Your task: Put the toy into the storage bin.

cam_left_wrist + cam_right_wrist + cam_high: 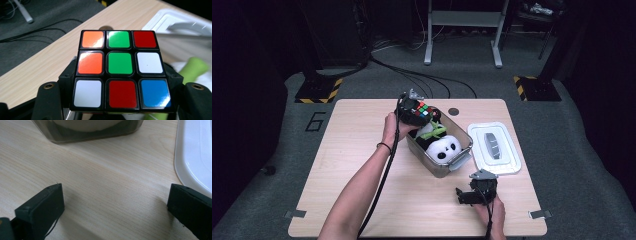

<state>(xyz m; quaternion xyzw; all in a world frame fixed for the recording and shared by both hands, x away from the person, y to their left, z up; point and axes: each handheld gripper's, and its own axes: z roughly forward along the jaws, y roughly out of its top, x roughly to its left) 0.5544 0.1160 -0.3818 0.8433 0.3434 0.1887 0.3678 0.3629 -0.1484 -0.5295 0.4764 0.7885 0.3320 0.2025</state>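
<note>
Rubik's cube clamped between left gripper jaws, held over far end of clear plastic bin. Cube has no long axis; face toward camera carries green centre, orange, red, white, blue stickers. Bin's long axis runs diagonally across light wooden table; panda plush and green item, possibly toy, inside. White lid just beside bin. Right gripper rests on table, jaws apart, empty. Floor marking reads "6"; grey carpet, dark room.

White lid just sits flat on the wooden table, right next to the bin. Past the table's far edge, black cables snake over grey carpet, plus some hazard-striped stand bases.
</note>
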